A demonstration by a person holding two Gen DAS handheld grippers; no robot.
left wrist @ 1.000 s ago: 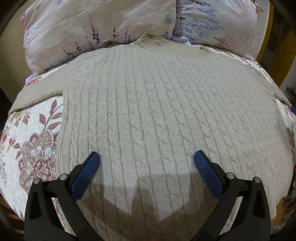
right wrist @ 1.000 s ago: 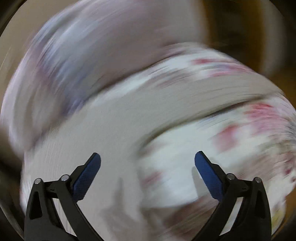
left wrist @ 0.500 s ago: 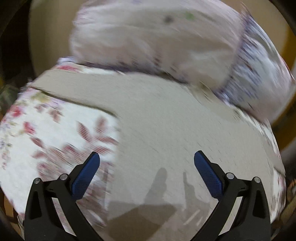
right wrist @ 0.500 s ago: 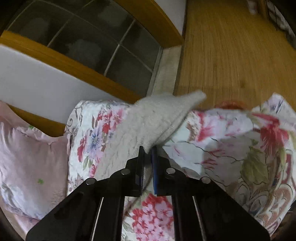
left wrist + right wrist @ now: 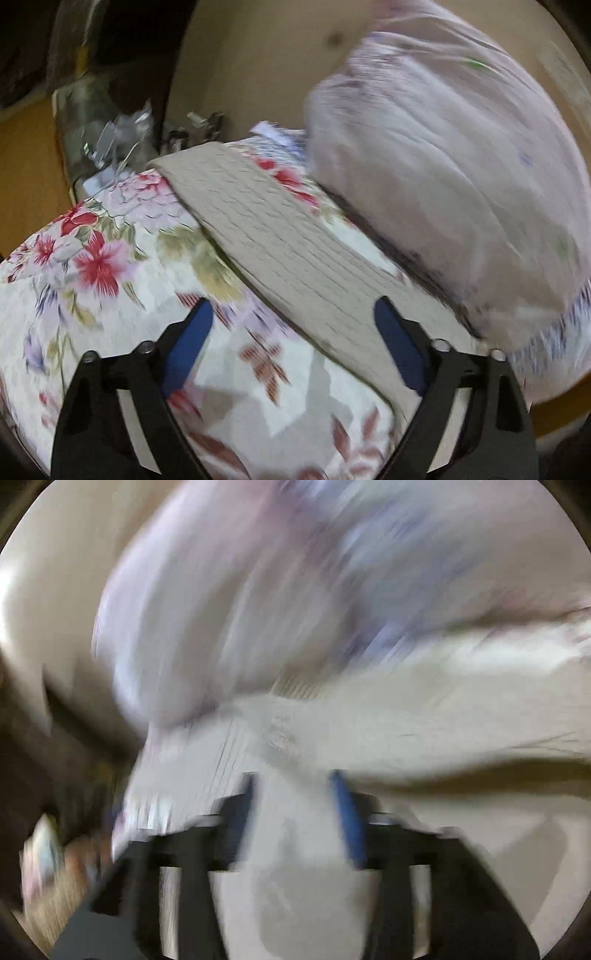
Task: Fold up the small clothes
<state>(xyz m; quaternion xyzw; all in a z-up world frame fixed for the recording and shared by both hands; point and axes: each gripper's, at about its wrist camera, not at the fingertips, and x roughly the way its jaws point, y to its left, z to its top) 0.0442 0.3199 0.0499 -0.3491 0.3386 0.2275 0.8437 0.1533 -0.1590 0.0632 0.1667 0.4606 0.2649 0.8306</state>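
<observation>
Beige cable-knit sweater sleeve [image 5: 266, 229] stretched flat across bedspread

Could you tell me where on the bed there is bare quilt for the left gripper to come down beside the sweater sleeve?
Bare floral quilt lies on the near side of the beige sleeve, below the open left gripper. Past the sleeve only a thin quilt strip remains before the pillow. The bedside clutter crowds the far corner. The right view is too blurred to judge.

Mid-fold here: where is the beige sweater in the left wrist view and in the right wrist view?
Left wrist: the sweater shows as one sleeve, a diagonal band from upper left to the right finger.
Right wrist: heavily blurred, it fills the centre and right.
Shared landmark: the lilac pillow, above the sweater in both.
</observation>
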